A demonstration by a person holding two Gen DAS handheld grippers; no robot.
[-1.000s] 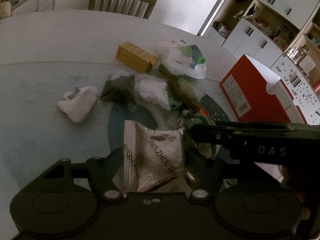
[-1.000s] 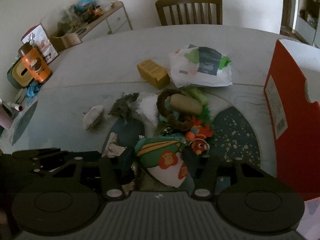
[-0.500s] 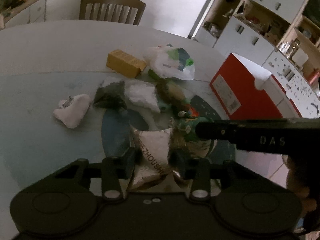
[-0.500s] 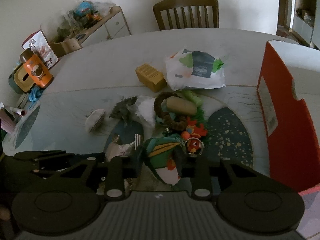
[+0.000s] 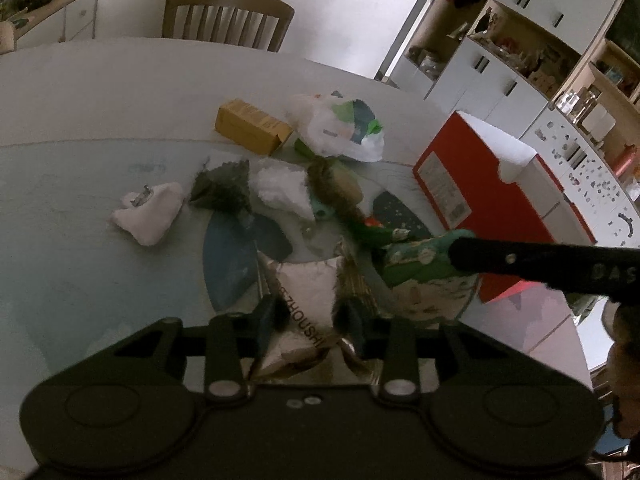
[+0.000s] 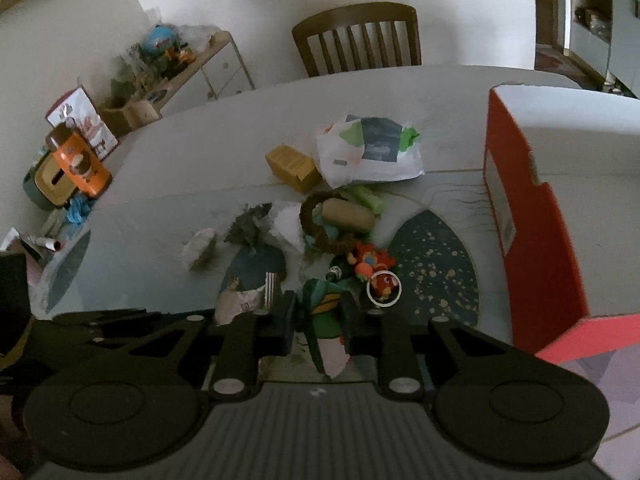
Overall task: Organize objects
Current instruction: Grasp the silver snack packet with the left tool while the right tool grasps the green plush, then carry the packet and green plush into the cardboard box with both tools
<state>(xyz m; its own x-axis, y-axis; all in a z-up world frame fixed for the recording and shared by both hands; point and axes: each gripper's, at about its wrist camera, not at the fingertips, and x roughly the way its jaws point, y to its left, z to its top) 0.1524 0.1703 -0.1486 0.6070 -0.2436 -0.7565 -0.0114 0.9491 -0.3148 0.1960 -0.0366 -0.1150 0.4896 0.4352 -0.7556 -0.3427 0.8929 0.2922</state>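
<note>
A crinkled silver foil packet [image 5: 308, 300], printed with dark lettering, is clamped between the fingers of the left gripper [image 5: 310, 318] at the near edge of the table [image 5: 80, 92]. A green pouch [image 6: 324, 312] with a yellow stripe and pale underside is pinched by the right gripper [image 6: 318, 322], whose jaws are closing. A red box [image 6: 532, 216] is seen at the right.

Foil packet [image 5: 308, 300]: crinkled, shiny silver. Beyond it, white pouch [image 5: 150, 216]: soft matt cloth. Yellow box [image 5: 252, 126]: matt cardboard. Plastic bag [image 5: 340, 130]: thin, glossy, wrinkled. Red box [image 5: 476, 192]: smooth card. Chair [image 5: 224, 18]: brown wood. Table [image 5: 100, 92]: smooth, pale, matt.
</note>
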